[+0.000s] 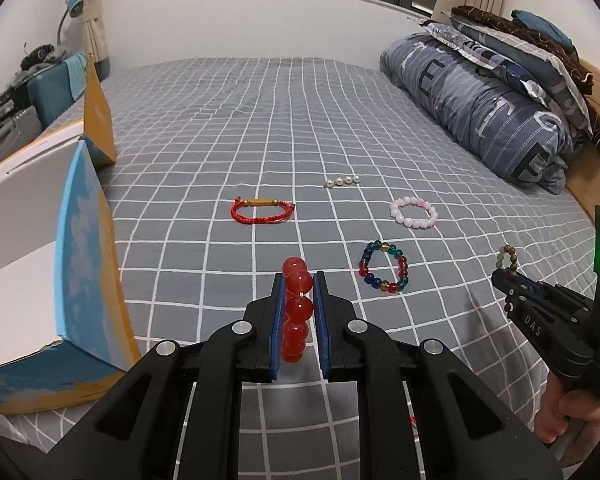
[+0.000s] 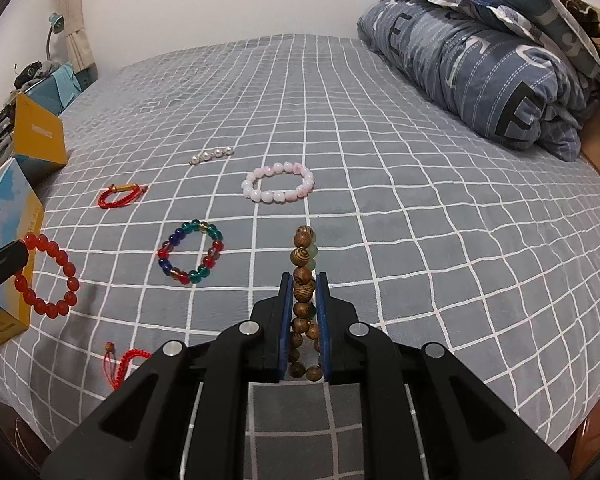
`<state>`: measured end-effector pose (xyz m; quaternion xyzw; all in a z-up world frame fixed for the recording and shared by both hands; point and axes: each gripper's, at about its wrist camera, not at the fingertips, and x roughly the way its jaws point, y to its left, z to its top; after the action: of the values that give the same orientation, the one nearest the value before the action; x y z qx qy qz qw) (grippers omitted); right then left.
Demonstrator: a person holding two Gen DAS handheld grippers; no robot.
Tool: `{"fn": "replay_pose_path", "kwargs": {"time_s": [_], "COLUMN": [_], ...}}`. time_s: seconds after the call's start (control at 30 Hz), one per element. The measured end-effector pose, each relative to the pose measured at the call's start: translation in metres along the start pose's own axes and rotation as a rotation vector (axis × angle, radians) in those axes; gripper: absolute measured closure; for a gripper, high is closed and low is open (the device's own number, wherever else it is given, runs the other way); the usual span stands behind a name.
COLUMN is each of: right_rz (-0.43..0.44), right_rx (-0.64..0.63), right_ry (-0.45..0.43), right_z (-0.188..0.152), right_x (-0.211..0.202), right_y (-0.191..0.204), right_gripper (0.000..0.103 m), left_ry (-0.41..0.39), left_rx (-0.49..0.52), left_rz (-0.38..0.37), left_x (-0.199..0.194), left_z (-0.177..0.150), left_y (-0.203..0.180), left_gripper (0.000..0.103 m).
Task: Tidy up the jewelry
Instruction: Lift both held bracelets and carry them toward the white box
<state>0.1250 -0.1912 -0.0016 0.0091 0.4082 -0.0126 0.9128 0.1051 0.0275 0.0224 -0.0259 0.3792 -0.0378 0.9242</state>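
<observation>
My left gripper (image 1: 297, 280) is shut on a red bead bracelet (image 1: 297, 308) and holds it above the bed; the bracelet also shows in the right wrist view (image 2: 56, 280). My right gripper (image 2: 304, 280) is shut on a brown wooden bead bracelet (image 2: 303, 292), also seen in the left wrist view (image 1: 508, 258). On the grey checked bedsheet (image 2: 420, 220) lie a multicoloured bead bracelet (image 2: 191, 251), a pink bead bracelet (image 2: 278, 181), a red cord bracelet with a gold bar (image 2: 120, 195), a short pearl strand (image 2: 212, 155) and another red cord bracelet (image 2: 120, 364). An open blue and yellow box (image 1: 52, 280) stands at my left.
A folded blue quilt (image 1: 488, 108) and pillows lie at the bed's right side by a wooden headboard. The box's lid (image 1: 98, 116) stands behind the box. Cluttered items and a lamp (image 1: 70, 8) are beyond the bed's left edge. A window is in the far wall.
</observation>
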Motion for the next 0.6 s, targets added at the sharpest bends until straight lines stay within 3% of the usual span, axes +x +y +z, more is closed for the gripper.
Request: {"fn": "replay_pose_path", "kwargs": {"time_s": [0.6], "right_rz": [0.003], "right_rx": [-0.019], "right_ry": [-0.053], "right_z": [0.004], "right_x": [-0.041], "right_y": [0.013], "right_gripper": [0.092], "left_ry": [-0.052], "left_rx": [0.002], "left_rz": [0.044], "left_x": [-0.043], "left_z": [0.0], "left_y": [0.006], "left_gripper": [0.09]}}
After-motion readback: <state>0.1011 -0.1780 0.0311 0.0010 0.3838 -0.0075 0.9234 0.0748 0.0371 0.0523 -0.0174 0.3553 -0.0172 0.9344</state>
